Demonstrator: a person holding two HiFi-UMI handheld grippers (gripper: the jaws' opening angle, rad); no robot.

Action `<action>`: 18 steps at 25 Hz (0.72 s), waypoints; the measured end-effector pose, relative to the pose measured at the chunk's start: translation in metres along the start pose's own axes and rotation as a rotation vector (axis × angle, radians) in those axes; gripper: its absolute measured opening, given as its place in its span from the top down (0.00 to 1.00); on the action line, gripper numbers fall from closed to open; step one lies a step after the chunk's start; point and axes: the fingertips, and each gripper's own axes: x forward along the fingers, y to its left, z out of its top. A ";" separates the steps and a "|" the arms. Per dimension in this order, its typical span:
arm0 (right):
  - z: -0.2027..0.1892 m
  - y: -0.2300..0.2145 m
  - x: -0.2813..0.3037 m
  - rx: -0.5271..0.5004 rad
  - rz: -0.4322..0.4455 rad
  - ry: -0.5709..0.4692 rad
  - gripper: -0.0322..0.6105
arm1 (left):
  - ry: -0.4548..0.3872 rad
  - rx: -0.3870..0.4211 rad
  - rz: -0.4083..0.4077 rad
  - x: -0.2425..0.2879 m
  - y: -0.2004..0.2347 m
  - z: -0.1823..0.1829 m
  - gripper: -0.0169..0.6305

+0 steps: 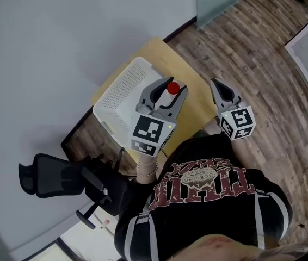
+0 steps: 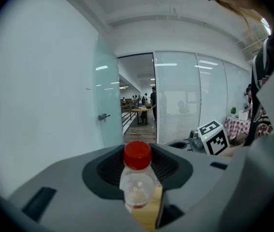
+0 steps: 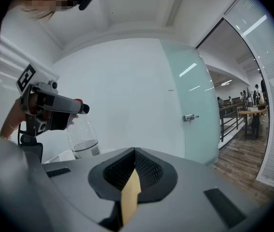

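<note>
Left tongs (image 1: 165, 93) are clamping a clear bottle (image 2: 138, 182) by the neck, just under its red cap (image 1: 172, 87). The bottle is hanging cap-up below them. A white perforated basket (image 1: 122, 91) is sitting beneath and left of these tongs, on the wooden tabletop (image 1: 197, 110). Right tongs (image 3: 134, 151) are hovering just right of the left pair, jaws pressed together, gripping nothing. A black office chair (image 1: 56, 177) is standing well left of the left tongs.

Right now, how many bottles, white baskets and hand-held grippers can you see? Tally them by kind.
clear bottle: 1
white basket: 1
hand-held grippers: 2 (left hand-held gripper, right hand-held gripper)
Total: 4
</note>
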 end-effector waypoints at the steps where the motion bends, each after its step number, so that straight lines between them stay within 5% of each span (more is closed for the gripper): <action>1: 0.000 -0.003 -0.002 0.001 -0.009 0.001 0.92 | -0.009 0.000 -0.004 0.004 -0.002 0.000 0.69; 18: -0.003 -0.040 -0.030 0.015 -0.117 0.007 0.92 | 0.009 0.009 -0.071 0.039 -0.025 -0.010 0.69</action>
